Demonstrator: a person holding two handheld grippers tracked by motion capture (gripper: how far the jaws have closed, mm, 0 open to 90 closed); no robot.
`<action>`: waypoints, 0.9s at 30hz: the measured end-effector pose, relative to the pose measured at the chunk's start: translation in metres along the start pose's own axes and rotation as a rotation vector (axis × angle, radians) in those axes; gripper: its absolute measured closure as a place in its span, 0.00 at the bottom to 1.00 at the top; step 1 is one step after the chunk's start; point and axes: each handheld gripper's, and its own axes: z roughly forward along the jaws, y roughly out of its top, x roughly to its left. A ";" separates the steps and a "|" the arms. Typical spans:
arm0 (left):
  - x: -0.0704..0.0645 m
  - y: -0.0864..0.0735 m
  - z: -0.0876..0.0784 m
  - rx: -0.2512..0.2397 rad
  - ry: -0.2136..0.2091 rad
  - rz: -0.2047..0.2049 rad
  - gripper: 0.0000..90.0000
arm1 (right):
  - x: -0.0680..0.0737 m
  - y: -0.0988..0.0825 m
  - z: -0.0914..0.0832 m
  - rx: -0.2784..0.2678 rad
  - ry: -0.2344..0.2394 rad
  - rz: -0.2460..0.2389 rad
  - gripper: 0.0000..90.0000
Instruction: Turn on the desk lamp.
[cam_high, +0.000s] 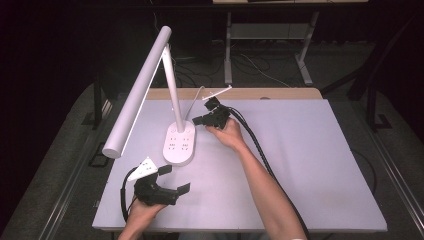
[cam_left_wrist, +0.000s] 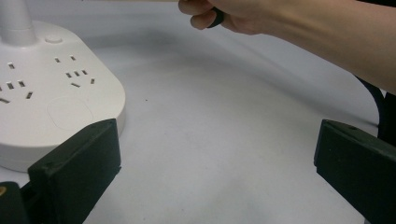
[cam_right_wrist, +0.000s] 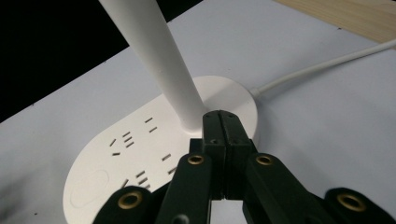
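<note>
Closed right gripper (cam_right_wrist: 221, 116) seemingly touches lamp base (cam_right_wrist: 140, 154) — left gripper (cam_high: 172, 179) gapes, just beside.

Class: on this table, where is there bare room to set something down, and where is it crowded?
Free: the table's wide right half, beyond the right forearm. Crowded: the left, where the lamp base, right claw and left claw gather.

Lab, dark surround, bare table (cam_high: 310, 165), floor cables (cam_high: 260, 70)
</note>
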 end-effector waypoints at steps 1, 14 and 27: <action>0.000 0.000 0.000 0.000 0.000 -0.001 0.00 | 0.001 0.000 -0.003 0.000 0.000 -0.004 1.00; 0.000 0.000 0.002 0.008 0.003 0.003 0.00 | 0.004 -0.006 -0.039 0.008 -0.021 -0.045 1.00; -0.002 0.000 0.003 0.006 0.002 0.003 0.00 | -0.001 -0.023 -0.083 0.001 -0.067 -0.043 1.00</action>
